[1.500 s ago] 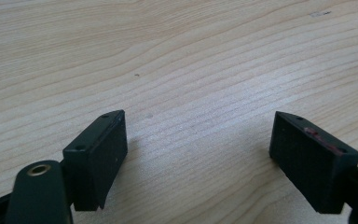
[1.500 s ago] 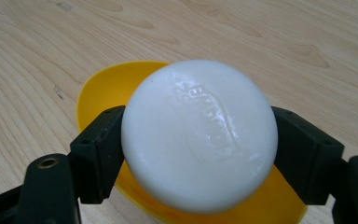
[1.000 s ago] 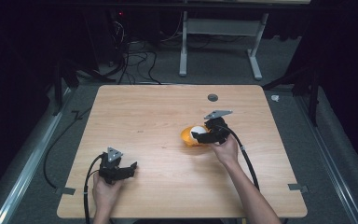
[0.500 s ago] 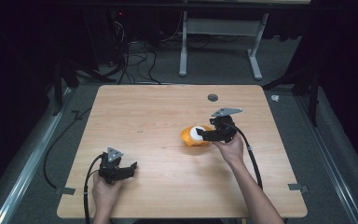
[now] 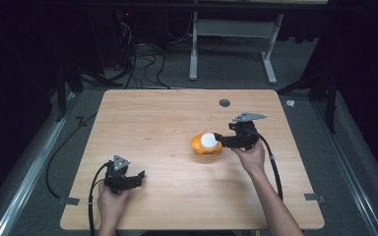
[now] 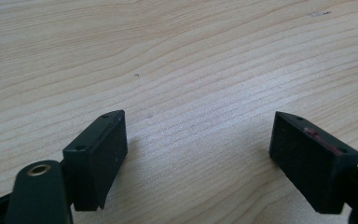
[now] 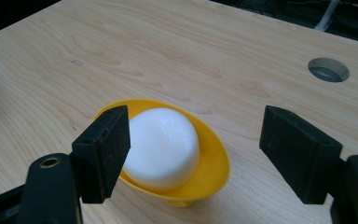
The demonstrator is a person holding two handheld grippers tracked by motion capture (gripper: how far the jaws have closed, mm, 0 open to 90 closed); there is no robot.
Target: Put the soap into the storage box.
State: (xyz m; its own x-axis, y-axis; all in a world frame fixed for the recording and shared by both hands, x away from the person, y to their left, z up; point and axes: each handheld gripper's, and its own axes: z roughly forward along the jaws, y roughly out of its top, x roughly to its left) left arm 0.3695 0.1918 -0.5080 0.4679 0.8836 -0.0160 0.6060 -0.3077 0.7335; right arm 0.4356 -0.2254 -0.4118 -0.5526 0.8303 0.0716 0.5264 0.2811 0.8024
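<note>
Since the earlier frame, the right gripper [image 5: 220, 138] is drawing back toward the table's right edge, its tips now just beside the yellow bowl [image 5: 197, 146] rather than over it. Its jaws are standing apart, with nothing between the pads; in the right gripper view the bowl [image 7: 212, 161] is showing beyond them. That bowl is sitting upright near the middle of the wooden table [image 5: 162, 118], mouth facing up, and is looking oval, its long axis running roughly from the table's left side to its right. A white rounded object [image 7: 162, 145] is lying inside it, dome upward. The left gripper [image 5: 137, 177] is resting at the table's near left, well apart from the bowl, its jaws spread wide over bare wood.
</note>
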